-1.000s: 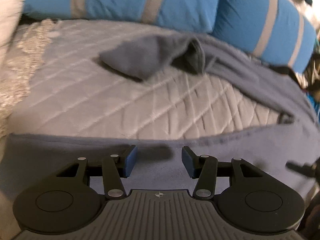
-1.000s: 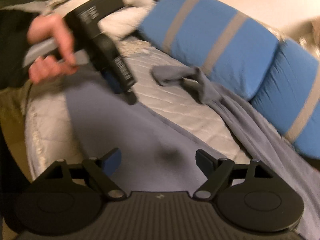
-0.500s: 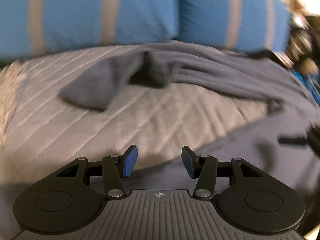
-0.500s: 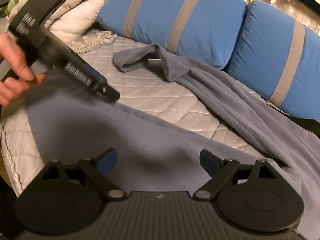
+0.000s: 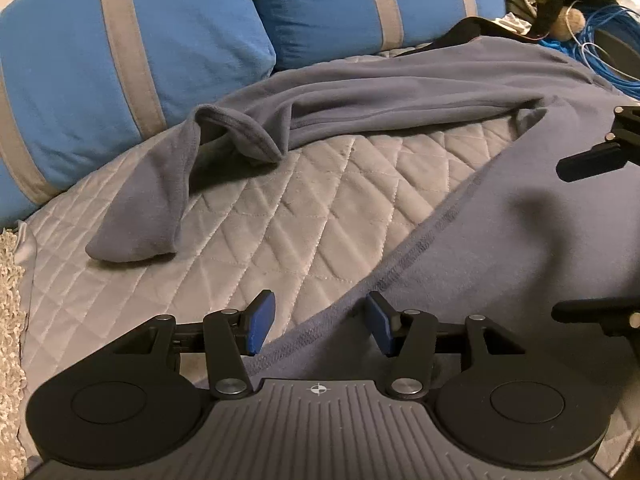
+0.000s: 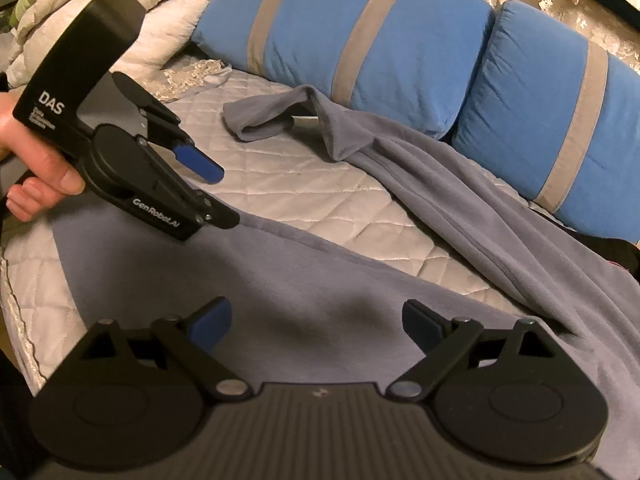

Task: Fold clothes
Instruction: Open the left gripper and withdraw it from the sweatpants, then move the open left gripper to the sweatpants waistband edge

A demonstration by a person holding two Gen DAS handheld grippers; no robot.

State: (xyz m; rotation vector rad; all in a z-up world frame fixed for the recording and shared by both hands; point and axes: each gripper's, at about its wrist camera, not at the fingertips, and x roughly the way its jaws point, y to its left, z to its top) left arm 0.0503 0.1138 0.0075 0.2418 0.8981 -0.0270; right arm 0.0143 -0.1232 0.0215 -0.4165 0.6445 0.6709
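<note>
Garment: the grey-blue fleece top (image 6: 280, 280) is lying spread on the quilted bed cover (image 5: 280, 216) in front of you, one sleeve (image 5: 168, 184) trailing off towards the blue striped pillows (image 5: 120, 60).
Hem: the stitched edge (image 5: 420, 248) is running diagonally across your left view, passing right between the claw's blue pads (image 5: 262, 322).
Left claw (image 5: 320, 324): you're holding it about half open, pads on either side of the hem — nothing pinched.
Left hand (image 6: 36, 160): it's gripping the black handle, tilting the claw down so a fingertip (image 6: 224, 216) is meeting the cloth's edge.
Right claw (image 6: 316, 320): its jaws have just been opening and are standing wide, hovering over the flat body of the top — gripping nothing.
Clutter: blue cables (image 5: 600, 40) are lying beyond the bed.
</note>
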